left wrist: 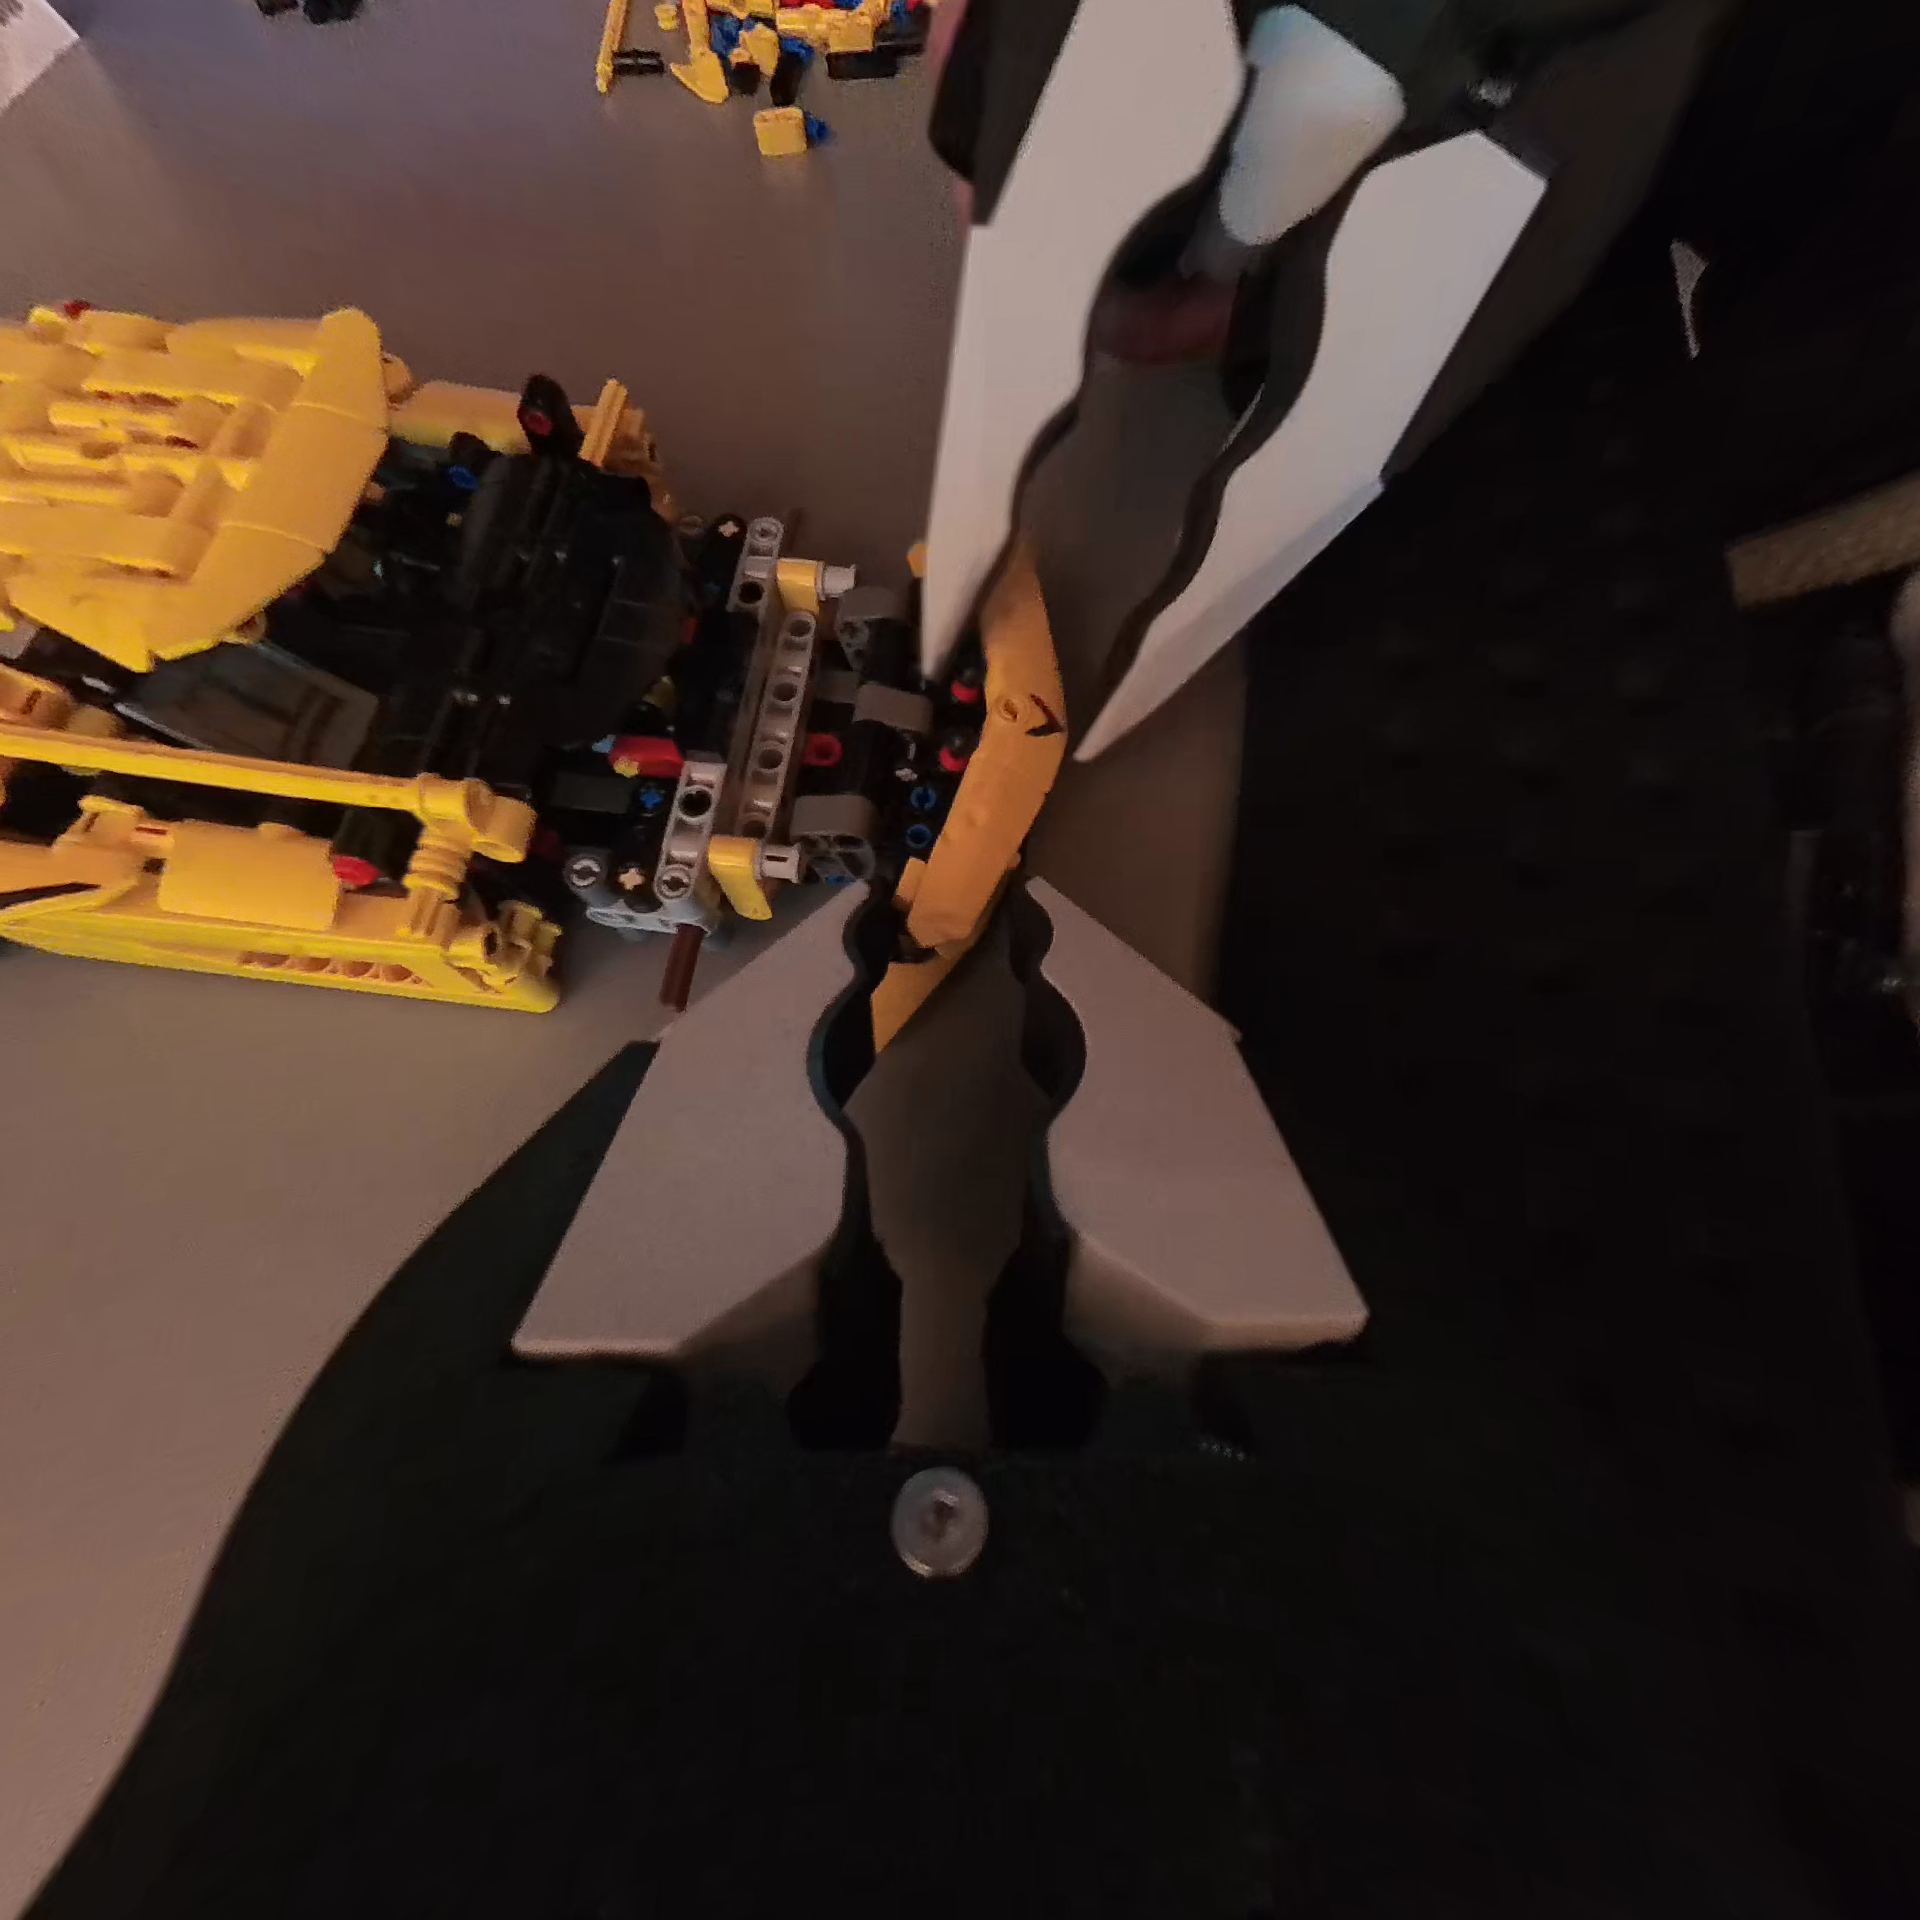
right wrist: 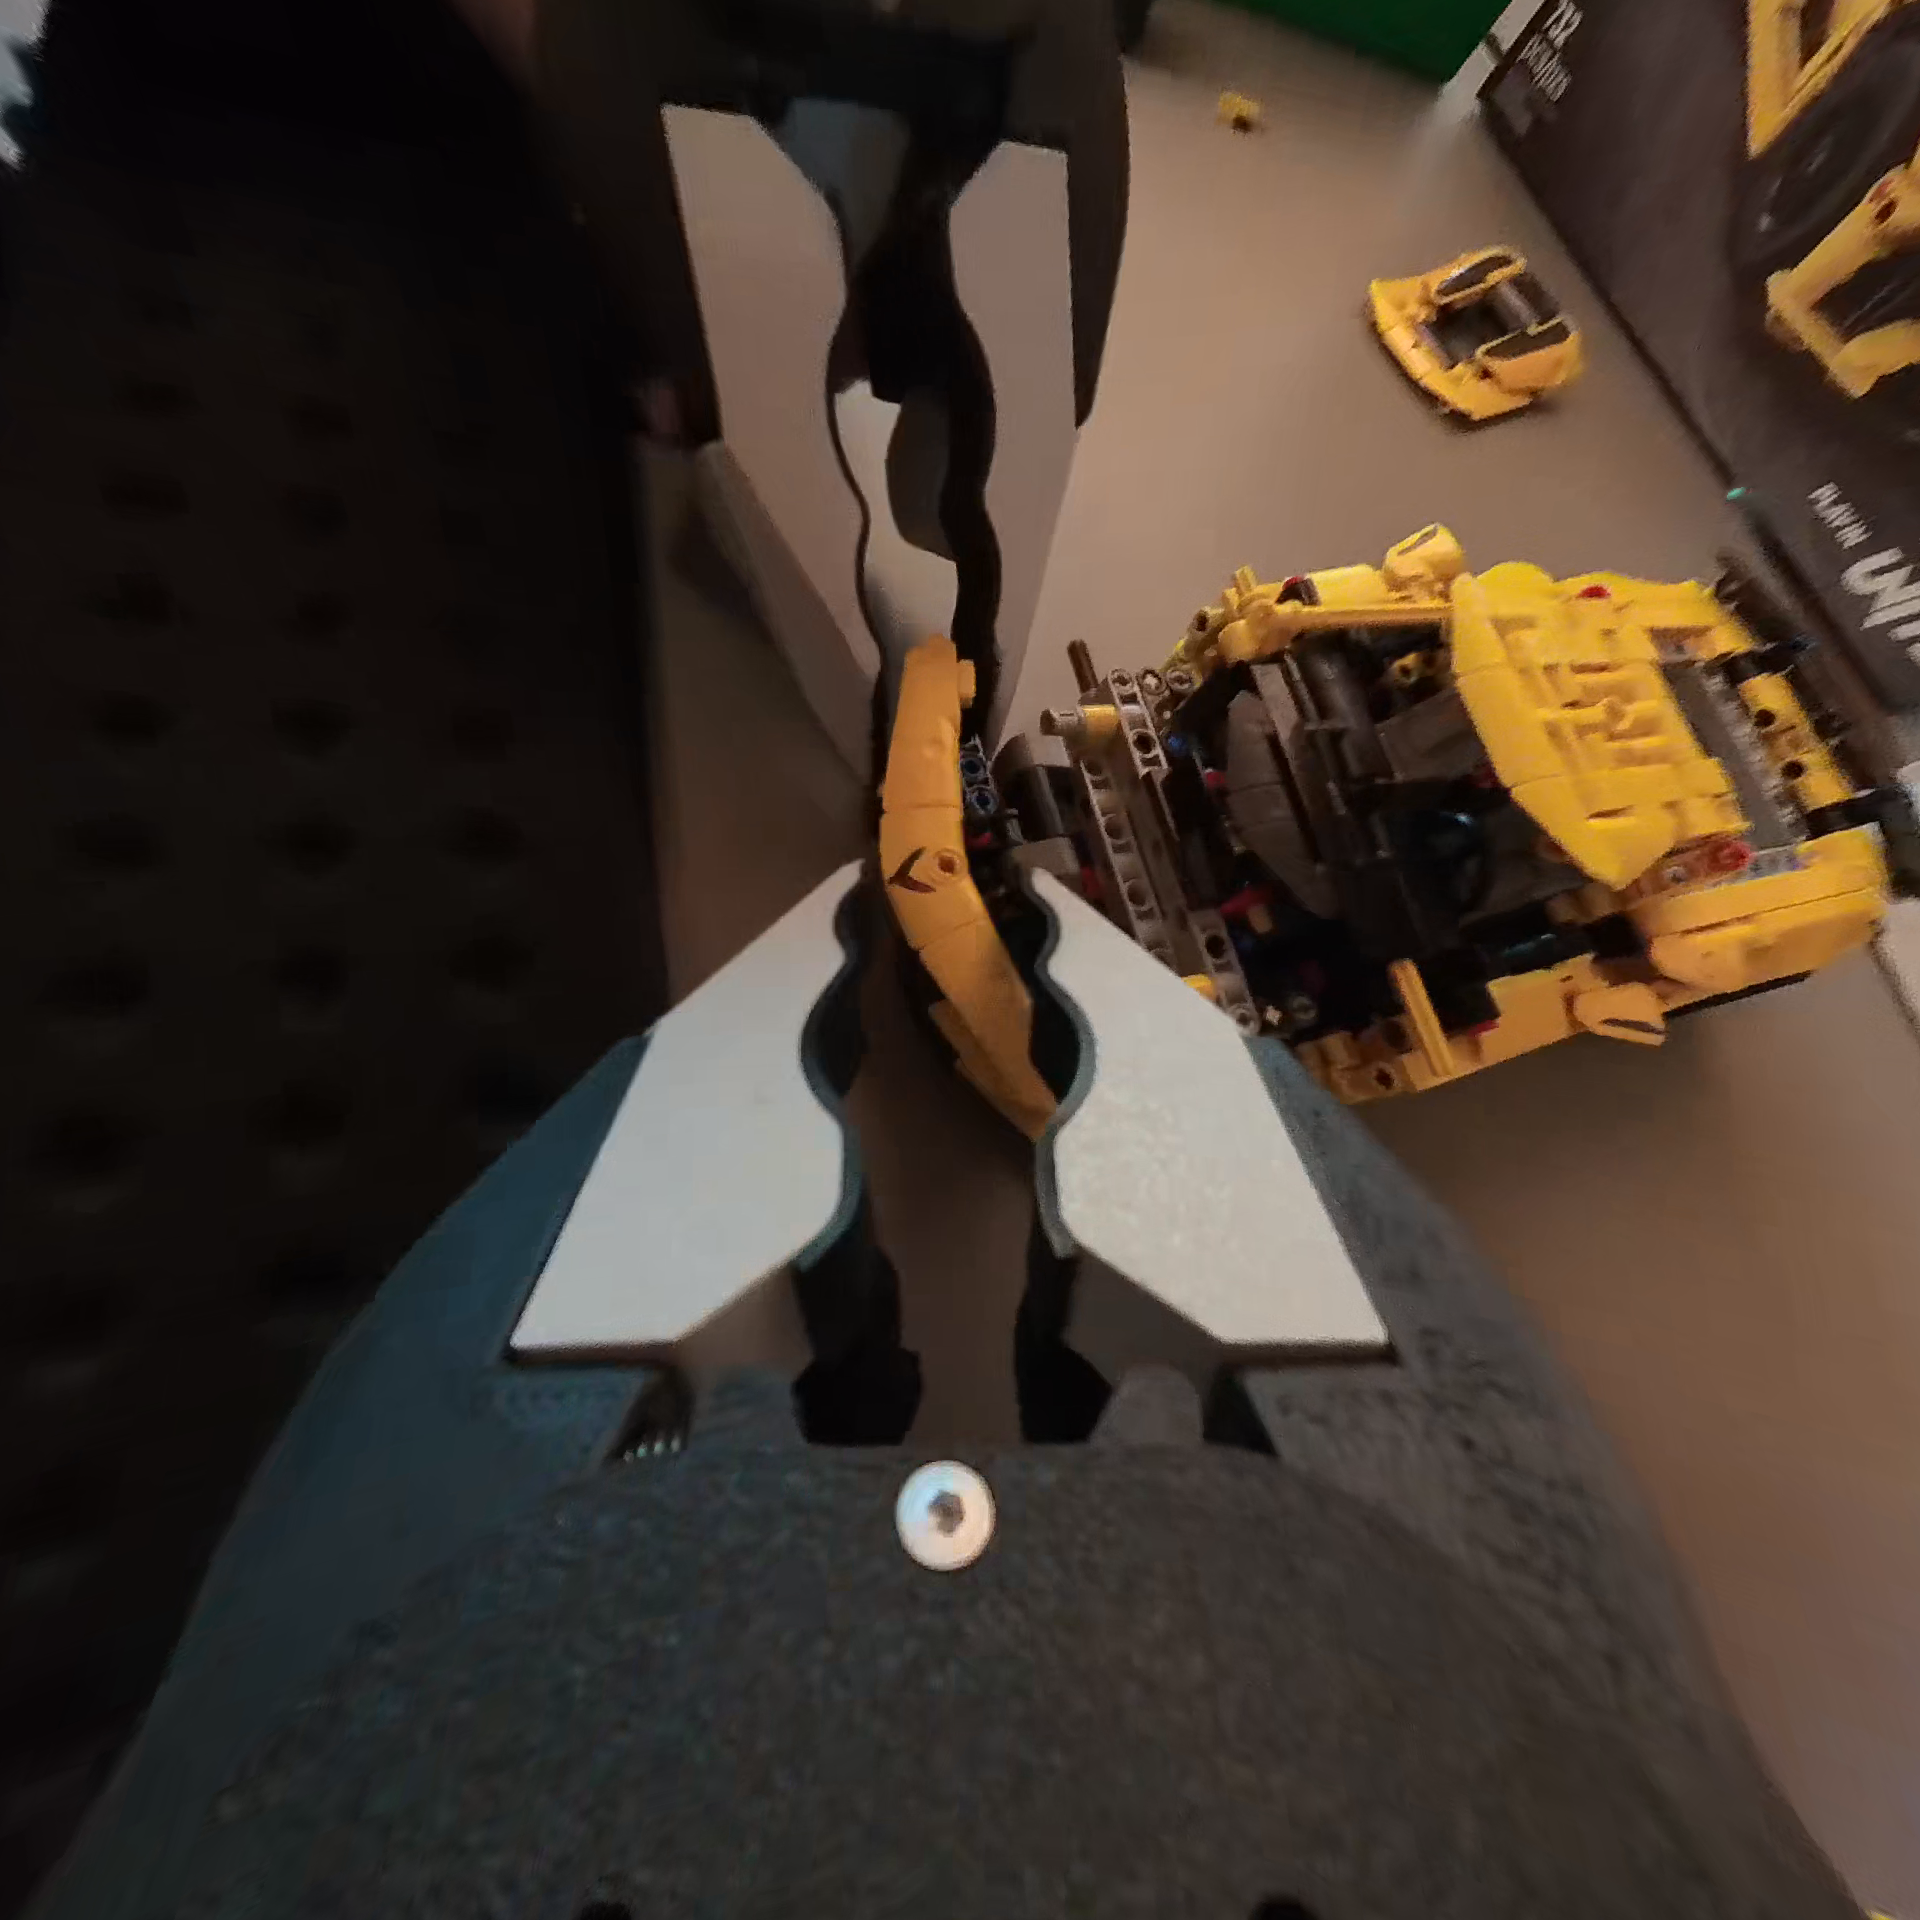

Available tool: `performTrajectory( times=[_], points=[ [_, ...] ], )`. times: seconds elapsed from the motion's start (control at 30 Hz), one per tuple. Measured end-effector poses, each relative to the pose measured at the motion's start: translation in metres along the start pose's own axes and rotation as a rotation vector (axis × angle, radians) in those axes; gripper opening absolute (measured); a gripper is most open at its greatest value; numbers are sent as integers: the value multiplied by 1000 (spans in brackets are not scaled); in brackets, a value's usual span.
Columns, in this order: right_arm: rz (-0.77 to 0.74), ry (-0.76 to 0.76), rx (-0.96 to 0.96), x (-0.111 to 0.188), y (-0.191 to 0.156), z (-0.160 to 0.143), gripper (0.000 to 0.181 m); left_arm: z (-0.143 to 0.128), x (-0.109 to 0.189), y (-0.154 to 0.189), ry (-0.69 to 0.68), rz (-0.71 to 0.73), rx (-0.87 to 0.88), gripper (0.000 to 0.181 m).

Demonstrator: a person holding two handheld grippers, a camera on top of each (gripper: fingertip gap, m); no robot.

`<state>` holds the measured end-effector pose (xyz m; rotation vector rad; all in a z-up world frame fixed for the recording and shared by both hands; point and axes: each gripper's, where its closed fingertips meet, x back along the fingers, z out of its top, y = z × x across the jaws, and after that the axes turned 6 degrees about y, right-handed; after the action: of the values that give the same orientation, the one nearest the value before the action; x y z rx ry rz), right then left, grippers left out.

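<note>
A yellow brick-built car model point(left wrist: 312, 675) lies on the grey table point(left wrist: 312, 1195), with its black and grey frame exposed at the near end. A curved yellow panel point(left wrist: 1003, 769) sits at that end, by the table's edge. My left gripper point(left wrist: 945, 904) is shut on the panel's lower end. My right gripper point(left wrist: 1013, 707) comes in from above and grips its upper end. In the right wrist view the right gripper point(right wrist: 945, 883) is closed on the same panel point(right wrist: 920, 769), the left gripper point(right wrist: 935, 748) holds its far end, and the car point(right wrist: 1507, 810) lies to the right.
Loose yellow, blue and black bricks point(left wrist: 748, 62) lie at the table's far side. A small yellow sub-assembly point(right wrist: 1475, 332) and a dark printed box point(right wrist: 1818, 312) are beyond the car. The table edge drops to a dark floor point(right wrist: 312, 831) right beside the panel. The tips of both grippers are at nearly the same place. Left tips and right tips are each some 35 centimeters from the small yellow sub-assembly point(right wrist: 1475, 332).
</note>
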<state>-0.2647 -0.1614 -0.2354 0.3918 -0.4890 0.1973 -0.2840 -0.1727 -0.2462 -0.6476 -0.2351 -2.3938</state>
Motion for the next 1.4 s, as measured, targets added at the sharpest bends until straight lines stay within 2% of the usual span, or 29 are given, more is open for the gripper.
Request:
performTrajectory(
  times=[0.17,0.43,0.57,0.63,0.7,0.83,0.97,1.1,1.4],
  points=[
    [-51,-33,131,-1,0,0,23,0,0,0,1,-8,16,22],
    [105,16,-179,-1,0,1,24,0,0,0,0,-9,14,22],
    [105,25,-180,-1,0,1,24,0,1,0,0,-8,12,22],
    [77,17,-114,-1,0,1,26,0,1,0,1,-11,18,22],
    [3,14,49,-1,-3,6,33,0,1,0,1,-19,32,22],
    [-174,-6,315,-4,0,10,28,0,1,1,3,-29,47,22],
    [-133,-49,264,-10,-1,2,25,0,1,2,4,-39,57,21],
    [-145,-76,318,-10,0,3,20,0,1,3,3,-40,53,21],
    [77,-5,-241,-9,4,5,18,0,0,-3,1,-6,57,22]
  ],
)
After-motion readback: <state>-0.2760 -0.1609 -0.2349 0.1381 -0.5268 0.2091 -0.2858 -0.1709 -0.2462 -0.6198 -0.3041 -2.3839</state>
